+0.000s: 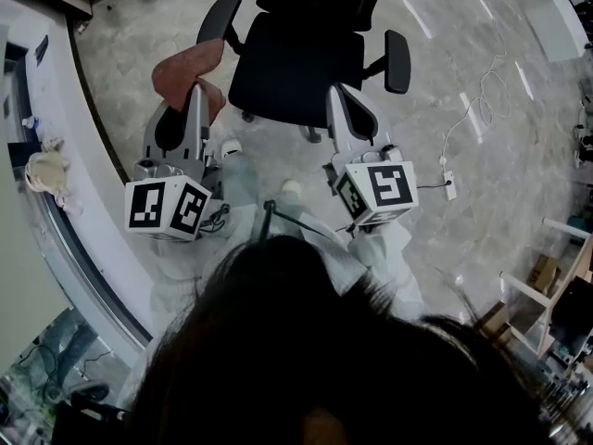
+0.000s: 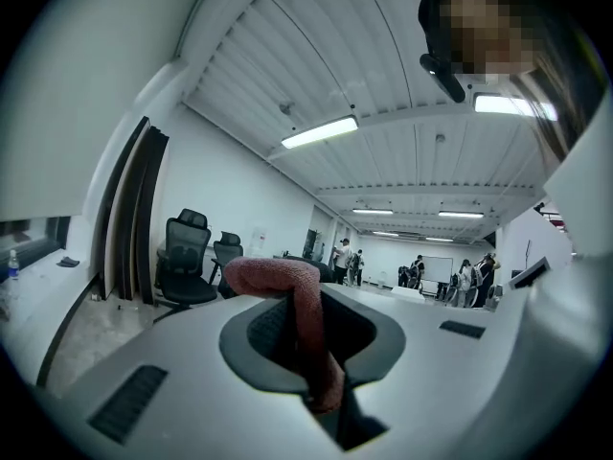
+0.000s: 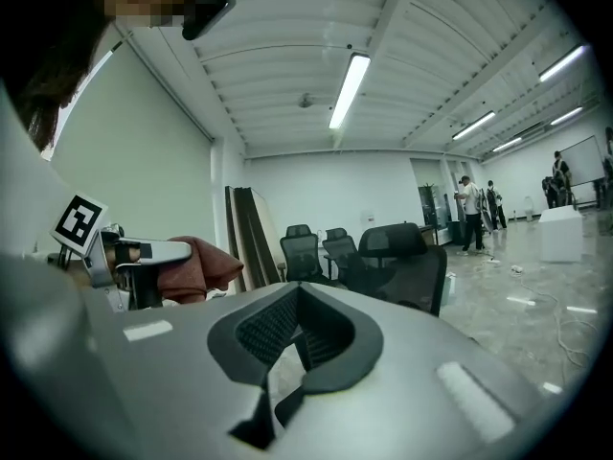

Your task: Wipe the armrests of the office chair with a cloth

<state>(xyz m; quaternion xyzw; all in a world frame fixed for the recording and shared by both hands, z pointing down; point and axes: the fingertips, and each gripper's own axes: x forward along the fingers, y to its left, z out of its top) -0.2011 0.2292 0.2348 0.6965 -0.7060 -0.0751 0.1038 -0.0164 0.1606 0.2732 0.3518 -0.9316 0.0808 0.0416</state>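
Observation:
A black office chair (image 1: 296, 58) stands in front of me on the grey floor, its left armrest (image 1: 220, 19) and right armrest (image 1: 397, 61) both uncovered. My left gripper (image 1: 197, 91) is shut on a reddish-brown cloth (image 1: 190, 70), held short of the left armrest. In the left gripper view the cloth (image 2: 292, 290) hangs pinched between the jaws of that gripper (image 2: 311, 353). My right gripper (image 1: 339, 100) sits near the seat's front right corner, shut and empty. In the right gripper view the right gripper (image 3: 287, 353) faces the chair (image 3: 407, 257), with the cloth (image 3: 196, 266) off to the left.
A curved white desk (image 1: 65, 184) runs along the left. A power strip with a white cable (image 1: 448, 185) lies on the floor at the right, near light shelving (image 1: 547, 290). More black chairs (image 2: 187, 257) line the wall. People stand far off (image 3: 471, 209).

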